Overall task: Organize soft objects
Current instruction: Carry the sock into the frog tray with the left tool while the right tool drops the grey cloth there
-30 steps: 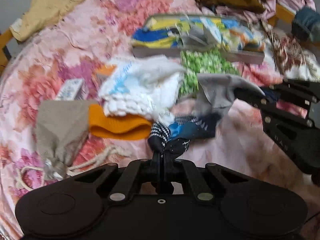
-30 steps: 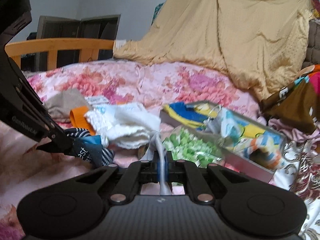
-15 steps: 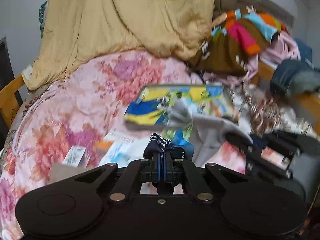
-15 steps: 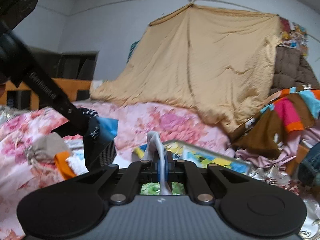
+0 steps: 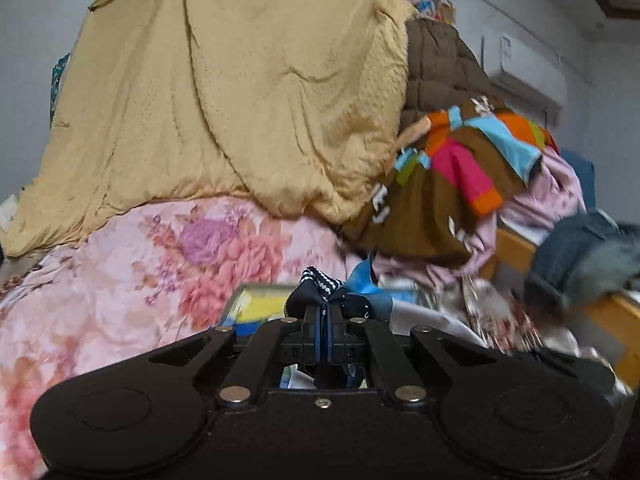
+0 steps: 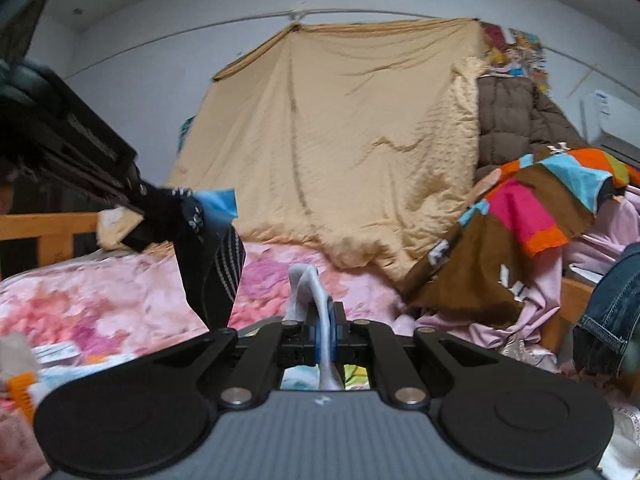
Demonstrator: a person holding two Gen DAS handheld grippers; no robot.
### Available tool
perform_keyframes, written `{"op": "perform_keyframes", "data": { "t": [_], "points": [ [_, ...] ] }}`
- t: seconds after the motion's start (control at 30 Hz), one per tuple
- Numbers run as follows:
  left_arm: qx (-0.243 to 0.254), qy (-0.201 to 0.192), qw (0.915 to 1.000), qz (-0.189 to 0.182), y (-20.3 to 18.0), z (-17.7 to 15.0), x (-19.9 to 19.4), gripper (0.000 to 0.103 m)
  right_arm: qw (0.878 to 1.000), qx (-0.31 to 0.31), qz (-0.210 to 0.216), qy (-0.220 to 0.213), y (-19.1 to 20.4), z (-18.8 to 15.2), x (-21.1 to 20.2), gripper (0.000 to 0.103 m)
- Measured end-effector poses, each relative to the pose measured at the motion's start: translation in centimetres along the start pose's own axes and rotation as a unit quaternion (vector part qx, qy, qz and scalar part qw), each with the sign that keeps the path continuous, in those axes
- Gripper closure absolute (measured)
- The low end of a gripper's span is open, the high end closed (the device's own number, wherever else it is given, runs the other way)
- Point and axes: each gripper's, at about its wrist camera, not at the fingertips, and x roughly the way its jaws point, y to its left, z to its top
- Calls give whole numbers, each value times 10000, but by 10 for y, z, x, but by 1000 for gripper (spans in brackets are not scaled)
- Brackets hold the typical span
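My left gripper (image 5: pixel 322 314) is shut on a dark navy patterned cloth (image 5: pixel 320 284) with white dots and a blue patch, held up in the air. In the right wrist view that cloth (image 6: pixel 212 256) hangs down from the left gripper (image 6: pixel 160 208) at the upper left. My right gripper (image 6: pixel 325 320) is shut on a pale grey cloth (image 6: pixel 310 284), also lifted above the bed. The colourful box (image 5: pixel 256 308) lies just below the left gripper, mostly hidden.
A pink floral quilt (image 5: pixel 140 264) covers the bed. A tan blanket (image 5: pixel 240 100) hangs behind it. A heap of clothes (image 5: pixel 460 184) lies at the right, with jeans (image 6: pixel 612 312) and a wooden bed rail (image 6: pixel 44 228). Small cloths (image 6: pixel 24 384) lie at the lower left.
Both grippers have risen and tilted up from the pile on the bed, each carrying its cloth. The bed items have dropped out of view; the hanging blanket now fills both views.
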Motion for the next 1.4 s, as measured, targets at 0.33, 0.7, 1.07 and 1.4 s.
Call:
{"op": "perform_keyframes", "data": {
  "t": [0.33, 0.7, 1.07, 1.4],
  "points": [
    [-551, -95, 9983, -175, 8, -15, 121, 101, 9974, 550, -309, 334, -31, -31, 63, 98],
    [-814, 585, 9944, -341, 13, -73, 195, 101, 9917, 856, -311, 910, -43, -57, 95, 98],
    [-1103, 950, 9886, -393, 20, -93, 218, 99, 9833, 1069, -506, 1380, -48, -74, 113, 97],
    [-1258, 1025, 9860, -381, 24, -89, 216, 90, 9812, 1110, -586, 1468, -48, -75, 114, 82]
  ]
}}
